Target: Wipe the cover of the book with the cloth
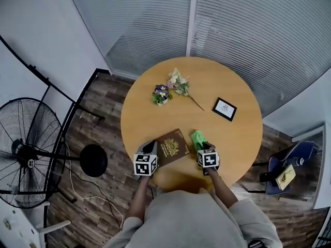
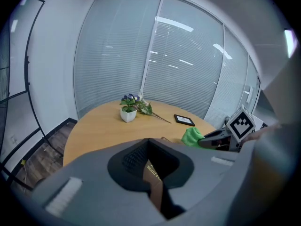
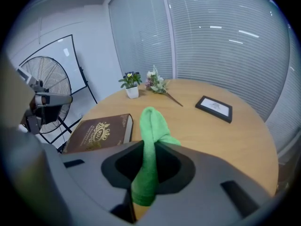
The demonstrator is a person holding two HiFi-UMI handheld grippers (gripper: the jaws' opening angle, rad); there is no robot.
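A brown book [image 1: 172, 145] with a gold crest lies on the round wooden table [image 1: 232, 138], near its front edge. My left gripper [image 1: 149, 150] is shut on the book's left edge; in the left gripper view the cover [image 2: 153, 177] stands clamped between the jaws. My right gripper [image 1: 203, 145] is just right of the book, shut on a green cloth [image 1: 198, 138]. In the right gripper view the cloth [image 3: 151, 135] sticks up out of the jaws, with the book [image 3: 99, 132] to their left. From the left gripper view, the cloth [image 2: 192, 136] and right gripper [image 2: 217, 140] show at the right.
A small white pot of purple flowers [image 1: 161, 94], a loose flower sprig [image 1: 180, 84] and a black picture frame [image 1: 224, 109] lie on the table's far half. A standing fan [image 1: 25, 154] and black stool [image 1: 93, 160] are at the left, a blue chair [image 1: 287, 168] at the right.
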